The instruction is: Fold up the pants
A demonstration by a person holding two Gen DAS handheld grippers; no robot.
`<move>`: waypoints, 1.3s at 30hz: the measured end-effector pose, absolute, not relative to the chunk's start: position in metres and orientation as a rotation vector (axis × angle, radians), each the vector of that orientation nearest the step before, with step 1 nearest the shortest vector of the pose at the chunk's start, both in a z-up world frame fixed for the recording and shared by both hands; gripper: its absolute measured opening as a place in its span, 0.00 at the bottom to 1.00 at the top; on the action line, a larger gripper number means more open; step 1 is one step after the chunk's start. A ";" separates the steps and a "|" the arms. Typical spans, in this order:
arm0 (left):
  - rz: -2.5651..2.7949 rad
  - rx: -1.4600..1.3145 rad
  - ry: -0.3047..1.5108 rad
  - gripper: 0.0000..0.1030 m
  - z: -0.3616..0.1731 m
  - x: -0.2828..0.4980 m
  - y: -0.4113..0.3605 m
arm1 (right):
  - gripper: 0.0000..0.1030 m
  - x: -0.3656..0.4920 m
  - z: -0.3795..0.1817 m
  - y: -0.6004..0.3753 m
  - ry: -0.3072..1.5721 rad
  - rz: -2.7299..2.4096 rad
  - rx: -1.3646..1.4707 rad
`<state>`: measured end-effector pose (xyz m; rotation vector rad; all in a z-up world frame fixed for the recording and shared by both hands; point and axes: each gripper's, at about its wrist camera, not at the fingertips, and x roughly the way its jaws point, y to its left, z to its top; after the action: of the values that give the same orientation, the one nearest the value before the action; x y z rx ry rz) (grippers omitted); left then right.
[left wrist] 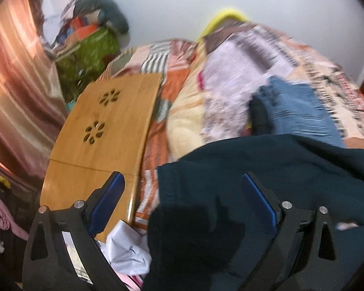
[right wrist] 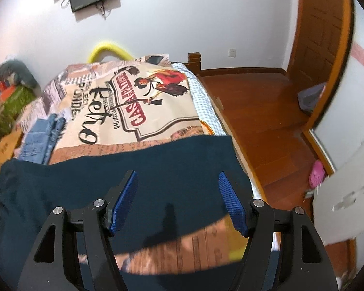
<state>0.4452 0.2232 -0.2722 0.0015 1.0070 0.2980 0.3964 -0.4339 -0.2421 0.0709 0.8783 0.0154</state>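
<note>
Dark teal pants (right wrist: 157, 169) lie spread across the near end of the bed and also show in the left wrist view (left wrist: 267, 174). My left gripper (left wrist: 182, 181) is open and empty, its blue pads wide apart above the pants' left part. My right gripper (right wrist: 177, 179) is open and empty, hovering over the pants' right part near the bed's right edge. Nothing is between either pair of fingers.
Folded blue jeans (right wrist: 40, 140) lie on the printed bedcover (right wrist: 138, 101) beyond the pants. A wooden lap table (left wrist: 102, 131) stands on the bed's left side. A clothes pile (left wrist: 89, 38) sits at the far left, white cloth (left wrist: 126, 249) near the left gripper. Wooden floor (right wrist: 267, 121) lies to the right.
</note>
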 end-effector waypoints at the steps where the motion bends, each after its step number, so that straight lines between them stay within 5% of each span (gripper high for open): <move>1: 0.310 -0.006 1.022 0.95 -0.280 0.450 0.229 | 0.63 0.405 -0.246 -0.433 0.885 0.015 0.060; 12: 0.293 -0.063 1.143 0.70 -0.354 0.493 0.246 | 0.63 0.461 -0.287 -0.384 0.954 0.113 -0.067; 17: 0.268 -0.097 1.118 0.37 -0.356 0.495 0.240 | 0.63 0.483 -0.312 -0.401 1.004 0.031 -0.086; 20: 0.280 -0.067 1.118 0.25 -0.355 0.495 0.232 | 0.65 0.489 -0.328 -0.422 1.010 0.037 -0.007; 23: 0.313 -0.015 1.118 0.09 -0.354 0.495 0.227 | 0.43 0.485 -0.327 -0.420 0.983 0.038 -0.031; 25: 0.326 -0.014 1.117 0.06 -0.351 0.494 0.229 | 0.17 0.484 -0.325 -0.413 0.974 0.040 -0.082; 28: 0.334 -0.016 1.101 0.04 -0.342 0.490 0.233 | 0.09 0.487 -0.325 -0.414 0.964 0.000 -0.144; 36: 0.298 -0.088 1.154 0.02 -0.350 0.480 0.266 | 0.10 0.491 -0.309 -0.436 1.012 -0.063 -0.129; 39: 0.227 -0.170 1.122 0.13 -0.337 0.474 0.273 | 0.23 0.481 -0.286 -0.412 0.984 0.036 -0.137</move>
<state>0.4736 0.2728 -0.3371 -0.1696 1.1215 0.2265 0.4806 -0.4117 -0.2860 -0.1370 0.9839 0.0357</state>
